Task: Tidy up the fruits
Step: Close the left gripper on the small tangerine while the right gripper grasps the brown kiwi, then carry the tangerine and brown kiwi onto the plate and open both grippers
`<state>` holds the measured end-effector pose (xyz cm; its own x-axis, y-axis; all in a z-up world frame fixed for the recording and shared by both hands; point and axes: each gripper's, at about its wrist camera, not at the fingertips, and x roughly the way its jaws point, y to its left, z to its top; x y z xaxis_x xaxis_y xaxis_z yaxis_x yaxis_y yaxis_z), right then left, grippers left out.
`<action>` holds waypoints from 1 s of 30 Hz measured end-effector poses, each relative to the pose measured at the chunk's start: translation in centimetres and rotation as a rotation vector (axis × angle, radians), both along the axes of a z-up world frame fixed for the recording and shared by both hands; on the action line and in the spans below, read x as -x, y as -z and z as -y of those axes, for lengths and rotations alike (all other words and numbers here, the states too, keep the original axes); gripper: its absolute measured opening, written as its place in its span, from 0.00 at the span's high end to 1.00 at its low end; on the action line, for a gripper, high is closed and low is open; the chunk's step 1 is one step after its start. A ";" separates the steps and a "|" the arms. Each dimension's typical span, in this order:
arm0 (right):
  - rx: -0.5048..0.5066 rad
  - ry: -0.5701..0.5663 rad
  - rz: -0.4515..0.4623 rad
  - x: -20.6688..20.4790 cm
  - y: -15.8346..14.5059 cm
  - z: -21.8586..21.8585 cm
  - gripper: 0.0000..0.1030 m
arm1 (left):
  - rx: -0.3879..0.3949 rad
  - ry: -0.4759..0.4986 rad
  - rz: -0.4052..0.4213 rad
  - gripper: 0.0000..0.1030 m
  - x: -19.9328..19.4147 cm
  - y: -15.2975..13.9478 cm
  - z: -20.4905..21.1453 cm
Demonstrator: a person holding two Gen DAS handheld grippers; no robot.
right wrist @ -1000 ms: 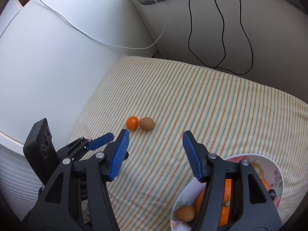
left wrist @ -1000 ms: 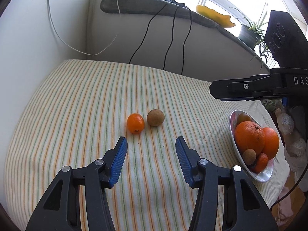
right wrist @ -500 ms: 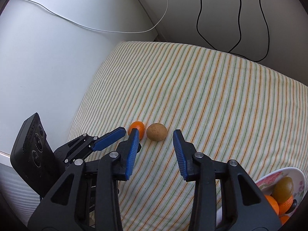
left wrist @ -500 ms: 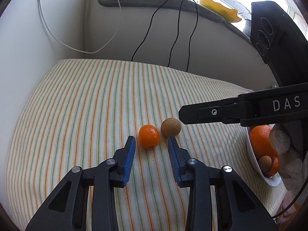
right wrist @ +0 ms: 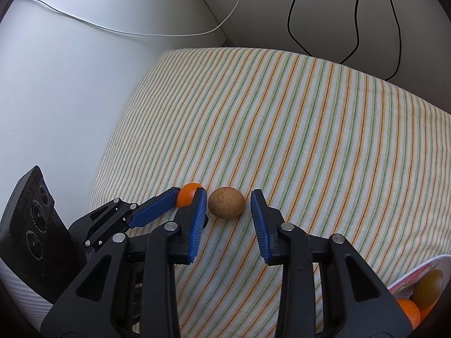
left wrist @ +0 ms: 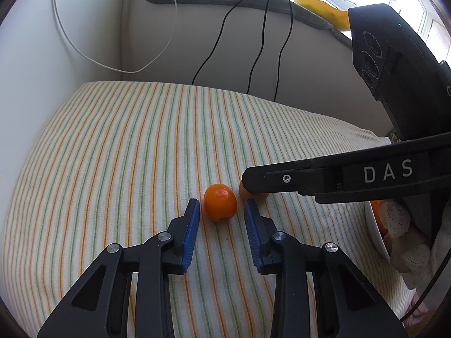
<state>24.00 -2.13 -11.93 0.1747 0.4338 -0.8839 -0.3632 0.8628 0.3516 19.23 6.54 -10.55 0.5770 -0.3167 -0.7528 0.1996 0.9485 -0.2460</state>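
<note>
Fruits on a striped surface, fingers either side

Fruits lie side by side on a surface (right wrist: 296,129) covered in a cloth with thin orange, green and blue stripes: a small orange (left wrist: 220,202) and a brown speckled fruit (right wrist: 226,202). Pale walls close in behind and to the left, with a white cable (right wrist: 126,31) and black cables (left wrist: 256,53) trailing down them. A window ledge above carries a yellow object (left wrist: 324,9). At the right edge sits a white bowl (right wrist: 422,269) holding an orange and a greenish-brown fruit. The left gripper (left wrist: 222,211) has its fingers apart, flanking the small orange without touching it. The right gripper (right wrist: 227,201) likewise has its fingers apart around the brown fruit.
</note>
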 end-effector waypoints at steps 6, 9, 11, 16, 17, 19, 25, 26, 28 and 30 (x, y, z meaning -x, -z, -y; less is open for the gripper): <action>-0.017 0.004 -0.024 -0.7 1.1 -0.3 0.67 | -0.002 -0.007 0.002 0.78 -0.1 0.1 0.0; -0.025 -0.009 -0.028 -0.6 1.4 -0.8 0.71 | -0.006 -0.008 0.005 0.79 0.2 0.1 0.0; -0.019 -0.012 -0.018 -0.4 1.5 -1.1 0.71 | -0.005 -0.009 0.006 0.79 0.3 0.1 0.0; -0.018 -0.011 0.000 0.1 1.3 -0.9 0.72 | -0.011 -0.009 0.013 0.79 0.9 0.1 0.5; -0.019 -0.012 0.005 0.2 1.2 -0.7 0.72 | -0.011 -0.008 0.014 0.79 1.0 0.1 0.5; -0.024 -0.014 0.009 0.4 0.9 -0.5 0.72 | -0.009 -0.009 0.017 0.79 1.2 0.0 0.6; -0.035 -0.021 0.033 1.2 -0.5 1.1 0.72 | -0.009 -0.004 0.029 0.79 2.1 -0.7 1.1; -0.037 -0.020 0.036 1.4 -0.7 1.4 0.72 | -0.008 -0.002 0.032 0.79 2.3 -0.8 1.2; -0.043 -0.017 0.043 1.8 -1.2 1.9 0.72 | -0.005 0.001 0.041 0.79 2.8 -1.2 1.4; -0.052 -0.014 0.050 2.0 -1.7 2.6 0.72 | -0.002 0.006 0.050 0.79 3.3 -1.6 1.6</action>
